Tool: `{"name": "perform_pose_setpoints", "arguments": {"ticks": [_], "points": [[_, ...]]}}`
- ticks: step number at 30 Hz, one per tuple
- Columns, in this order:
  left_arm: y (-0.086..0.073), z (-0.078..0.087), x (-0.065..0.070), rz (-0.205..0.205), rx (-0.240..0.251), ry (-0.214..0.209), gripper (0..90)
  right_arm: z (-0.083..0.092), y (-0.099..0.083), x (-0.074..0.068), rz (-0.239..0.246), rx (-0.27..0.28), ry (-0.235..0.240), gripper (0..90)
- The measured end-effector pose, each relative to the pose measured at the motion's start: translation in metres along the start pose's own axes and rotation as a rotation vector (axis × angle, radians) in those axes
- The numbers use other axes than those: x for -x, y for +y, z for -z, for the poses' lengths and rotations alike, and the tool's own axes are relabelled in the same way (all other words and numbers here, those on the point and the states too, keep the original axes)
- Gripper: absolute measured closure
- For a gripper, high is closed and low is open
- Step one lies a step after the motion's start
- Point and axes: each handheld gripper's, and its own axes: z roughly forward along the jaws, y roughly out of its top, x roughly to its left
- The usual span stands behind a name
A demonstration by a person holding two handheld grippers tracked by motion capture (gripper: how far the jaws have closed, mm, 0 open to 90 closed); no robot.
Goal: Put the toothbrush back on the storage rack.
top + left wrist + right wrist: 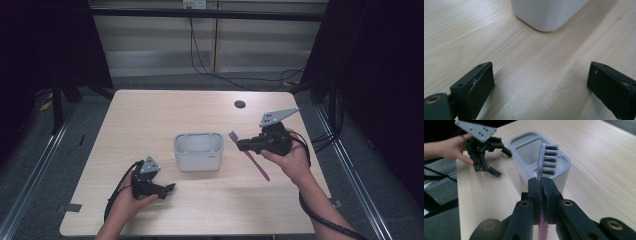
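In the high view, the right tool (243, 145) is closed on a pink toothbrush (250, 156) and holds it above the table (150, 115), just to the right of the grey holder (198, 151). The long axis of the toothbrush runs slantwise: the bristle head is up near the holder's right rim, and the handle end hangs down toward the person. The holder lies to the left of the brush head, so I judge that the next move needs the brush carried left and turned more upright. The left tool (169, 189) rests low on the table, in front of the holder.

In the left gripper view, the left tool (539, 82) stands wide open with nothing between its jaws; the holder (549, 12) is ahead.

In the right gripper view, the right tool (541, 187) clamps the toothbrush (547, 157) near its neck, with the bristles pointing right, directly over the holder (564, 157) compartments.
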Motion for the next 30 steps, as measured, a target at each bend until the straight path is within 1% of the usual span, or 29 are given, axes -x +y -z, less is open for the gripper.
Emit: {"name": "perform_pose_setpoints", "arguments": {"ticks": [1, 6, 9, 10, 11, 15, 22, 30], "points": [[0.0, 0.0, 0.0, 0.0, 0.0, 0.0, 6.8, 0.002, 0.002, 0.001, -0.006, 0.024, -0.01, 86.2], [0.0, 0.0, 0.0, 0.0, 0.0, 0.0, 6.8, 0.005, 0.006, 0.005, -0.024, 0.063, -0.031, 86.2], [0.0, 0.0, 0.0, 0.0, 0.0, -0.001, 6.8, 0.006, 0.007, 0.006, -0.029, 0.073, -0.045, 86.2], [0.0, 0.0, 0.0, 0.0, 0.0, 0.0, 6.9, 0.006, 0.008, 0.007, -0.039, 0.091, -0.052, 86.2], [0.0, 0.0, 0.0, 0.0, 0.0, 0.0, 6.9, 0.006, 0.008, 0.007, -0.039, 0.091, -0.052, 86.2], [0.0, 0.0, 0.0, 0.0, 0.0, 0.0, 6.8, 0.007, 0.011, 0.008, -0.052, 0.137, -0.079, 86.2], [0.0, 0.0, 0.0, 0.0, 0.0, 0.0, 6.8, 0.007, 0.02, 0.007, -0.049, 0.17, -0.101, 86.2], [0.0, 0.0, 0.0, 0.0, -0.001, 0.0, 6.8, 0.005, 0.026, 0.007, -0.049, 0.183, -0.112, 86.2]]}}
